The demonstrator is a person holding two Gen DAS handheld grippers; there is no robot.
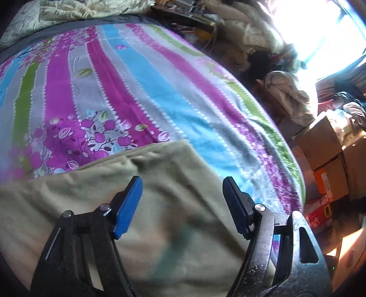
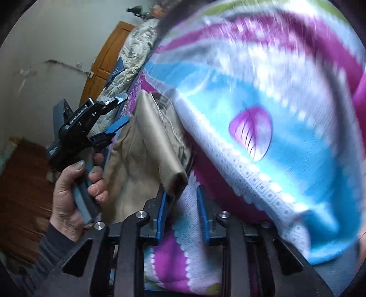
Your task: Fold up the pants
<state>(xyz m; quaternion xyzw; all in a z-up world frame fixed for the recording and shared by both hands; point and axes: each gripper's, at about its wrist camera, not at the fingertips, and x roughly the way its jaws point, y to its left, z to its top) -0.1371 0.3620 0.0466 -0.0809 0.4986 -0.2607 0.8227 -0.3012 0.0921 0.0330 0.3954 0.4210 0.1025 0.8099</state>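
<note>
I am seeing the bedsheet [image 1: 146, 91] lying bare beyond the pants [image 1: 160, 194], giving my left tool [image 1: 183, 194] open room ahead. A quilt [image 1: 68, 13] is heaped along the far edge, and boxes [image 1: 324, 148] are crowding the right side. My right tool [image 2: 181, 205] is sitting close over the sheet, with a pants fold [image 2: 176, 178] touching its left finger.

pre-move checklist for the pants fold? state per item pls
1. Left tongs open, holding nothing: ok.
2. Right tongs open, fold corner beside left finger, not clamped: ok.
3. Folded khaki cloth pants lying on the striped floral bedsheet: ok.
4. Pants layers flat, no bunching: cannot tell, right view is blurred.
5. Sheet space ahead of the pants: ok.
</note>
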